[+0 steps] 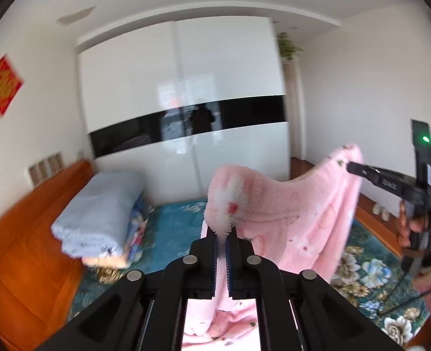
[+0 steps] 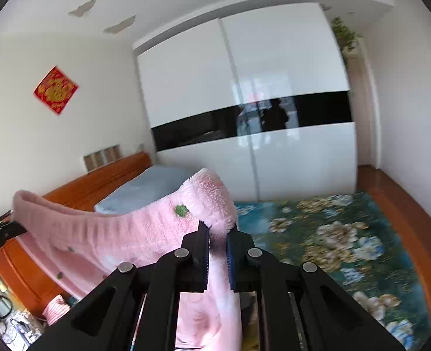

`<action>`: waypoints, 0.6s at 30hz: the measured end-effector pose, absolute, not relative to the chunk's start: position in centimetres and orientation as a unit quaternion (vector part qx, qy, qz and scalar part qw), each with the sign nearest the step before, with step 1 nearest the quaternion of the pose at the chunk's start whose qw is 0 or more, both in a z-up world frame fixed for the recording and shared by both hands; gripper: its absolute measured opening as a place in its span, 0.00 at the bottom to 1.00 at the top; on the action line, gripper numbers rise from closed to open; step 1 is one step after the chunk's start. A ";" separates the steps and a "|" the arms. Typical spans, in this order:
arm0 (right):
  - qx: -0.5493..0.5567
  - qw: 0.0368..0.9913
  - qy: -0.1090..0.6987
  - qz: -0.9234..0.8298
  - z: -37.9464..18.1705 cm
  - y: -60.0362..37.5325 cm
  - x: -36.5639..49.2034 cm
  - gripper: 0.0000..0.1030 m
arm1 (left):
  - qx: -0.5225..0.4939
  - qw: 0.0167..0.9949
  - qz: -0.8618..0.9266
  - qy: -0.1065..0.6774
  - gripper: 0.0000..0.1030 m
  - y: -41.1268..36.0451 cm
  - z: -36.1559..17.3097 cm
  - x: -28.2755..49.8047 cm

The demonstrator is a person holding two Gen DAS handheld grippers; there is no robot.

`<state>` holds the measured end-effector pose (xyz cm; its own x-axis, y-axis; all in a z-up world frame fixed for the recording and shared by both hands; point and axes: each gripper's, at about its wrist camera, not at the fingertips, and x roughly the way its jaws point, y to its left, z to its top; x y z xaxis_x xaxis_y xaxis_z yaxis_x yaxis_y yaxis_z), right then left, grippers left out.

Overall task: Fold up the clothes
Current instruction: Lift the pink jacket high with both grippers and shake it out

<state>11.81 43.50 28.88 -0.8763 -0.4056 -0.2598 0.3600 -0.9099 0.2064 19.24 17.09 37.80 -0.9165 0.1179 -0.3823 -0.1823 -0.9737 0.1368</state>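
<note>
A fluffy pink garment (image 1: 297, 219) with small flower prints hangs in the air, stretched between both grippers above the bed. My left gripper (image 1: 222, 235) is shut on one top corner; the cloth bunches above its fingertips and hangs down between them. My right gripper (image 2: 217, 231) is shut on the other top corner of the pink garment (image 2: 121, 234). The right gripper also shows in the left wrist view (image 1: 350, 166), pinching the far corner. The left gripper shows at the left edge of the right wrist view (image 2: 19, 228).
A bed with a teal flowered cover (image 2: 332, 234) lies below. A folded pale blue blanket (image 1: 98, 213) lies by the orange wooden headboard (image 1: 19, 251). A white wardrobe with a black band (image 1: 186, 111) stands behind. Slippers (image 1: 381, 211) lie on the floor at right.
</note>
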 end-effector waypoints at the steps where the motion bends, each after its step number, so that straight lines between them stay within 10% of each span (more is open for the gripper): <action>1: 0.143 0.190 -0.079 -0.968 29.4 45.2 12.2 0.09 | -0.186 0.090 0.974 0.089 0.05 18.9 38.4 19.3; 10: 0.021 0.070 -0.040 -0.997 41.2 59.0 20.7 0.08 | -0.117 0.228 0.965 0.059 0.05 29.6 48.5 22.2; 18: -0.065 0.059 0.071 -0.994 53.9 54.4 23.7 0.08 | -0.128 0.252 0.958 -0.045 0.05 23.3 53.0 23.0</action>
